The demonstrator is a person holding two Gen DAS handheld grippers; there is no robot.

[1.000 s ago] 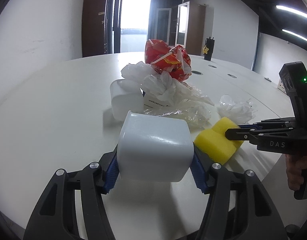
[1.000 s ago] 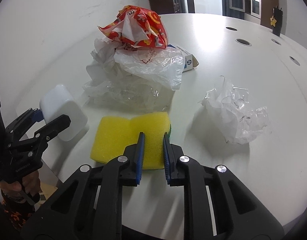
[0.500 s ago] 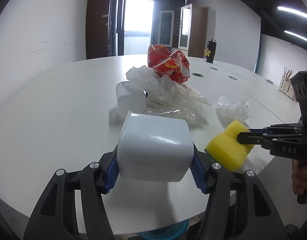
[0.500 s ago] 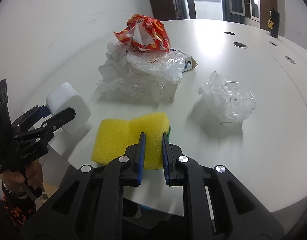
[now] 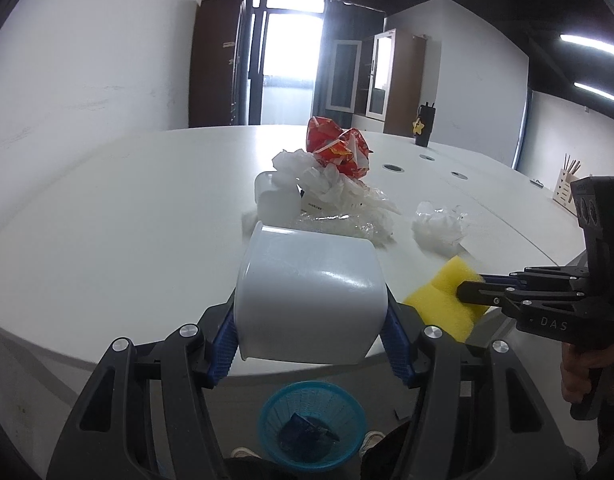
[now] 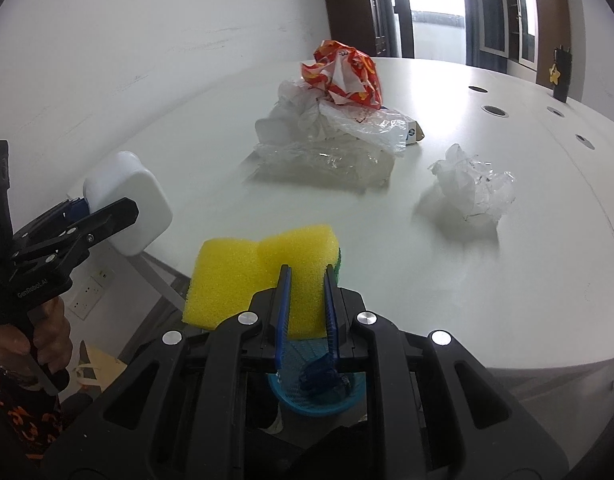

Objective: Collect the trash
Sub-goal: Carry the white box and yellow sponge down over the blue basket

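My left gripper [image 5: 309, 314] is shut on a white plastic tub [image 5: 311, 288], held on its side over the near edge of the white table [image 5: 107, 240]. My right gripper [image 6: 307, 276] is shut on a yellow sponge [image 6: 243, 276] with a green underside, also at the table's edge. Each gripper shows in the other's view: the right gripper [image 5: 479, 292] pinching the sponge [image 5: 439, 304], the left gripper [image 6: 107, 216] clamping the tub [image 6: 135, 200]. A blue mesh basket [image 5: 311, 424] [image 6: 319, 396] stands on the floor below both, with dark blue scrap inside.
Farther back on the table lies a trash pile: a red wrapper [image 6: 343, 72], plastic bags [image 6: 327, 152], a second white tub [image 5: 275, 200] and a small carton [image 6: 411, 132]. A crumpled clear plastic wad [image 6: 471, 188] sits apart to the right. A person's hands grip both handles.
Both grippers have drawn back from the pile to the table's near edge, carrying the tub and the sponge. The blue basket on the floor has come into view beneath them.
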